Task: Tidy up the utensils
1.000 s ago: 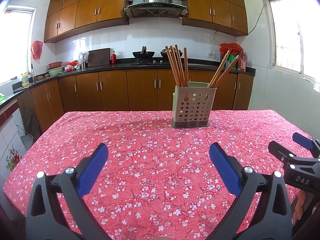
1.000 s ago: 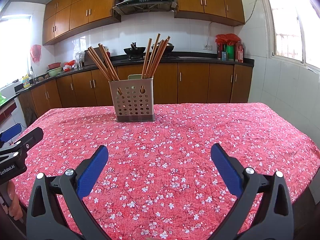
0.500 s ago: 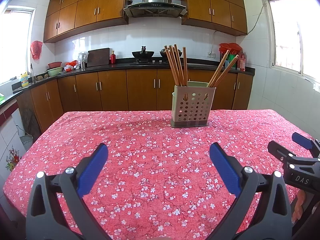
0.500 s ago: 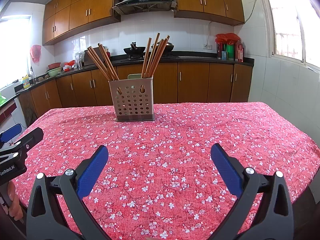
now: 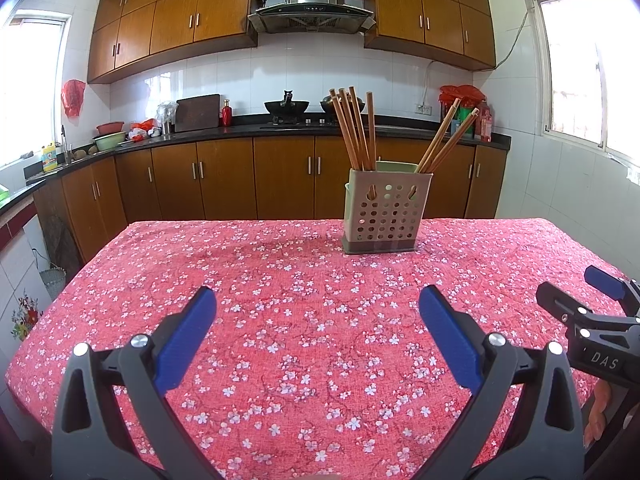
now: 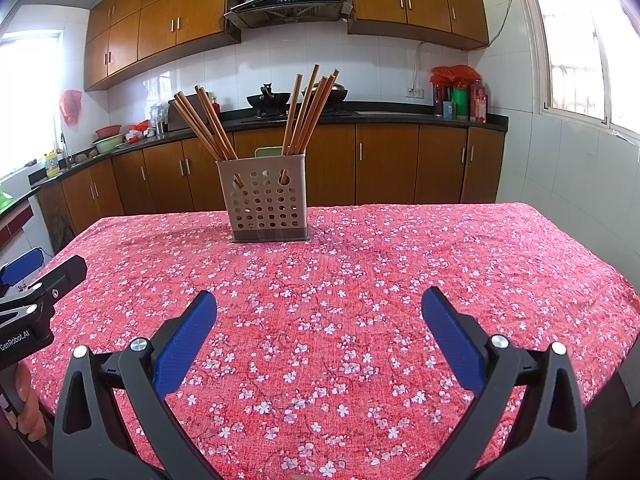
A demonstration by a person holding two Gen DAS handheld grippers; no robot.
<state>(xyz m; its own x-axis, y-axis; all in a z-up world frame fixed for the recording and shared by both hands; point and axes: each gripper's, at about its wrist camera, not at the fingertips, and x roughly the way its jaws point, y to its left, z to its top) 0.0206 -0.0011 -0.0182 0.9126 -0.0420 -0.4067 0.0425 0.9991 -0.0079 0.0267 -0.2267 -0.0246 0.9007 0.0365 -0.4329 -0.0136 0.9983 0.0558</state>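
Observation:
A beige perforated utensil holder (image 5: 386, 214) stands upright at the far side of the table, also in the right wrist view (image 6: 266, 208). Several brown chopsticks (image 5: 354, 132) stand in its left compartment and more (image 5: 446, 142) lean in its right one. They also show in the right wrist view (image 6: 204, 124). My left gripper (image 5: 316, 320) is open and empty, above the cloth near the front edge. My right gripper (image 6: 318, 322) is open and empty too. Each gripper shows at the other view's edge: the right one (image 5: 592, 312), the left one (image 6: 36, 292).
The table has a red cloth with white flowers (image 5: 280, 280). Its edges fall away left, right and at the back. Brown kitchen cabinets (image 5: 224, 176) and a dark counter run behind it. A window (image 6: 576, 48) is on the right wall.
Almost nothing has moved. The left wrist view has shifted very slightly, so the holder sits a touch further left in it.

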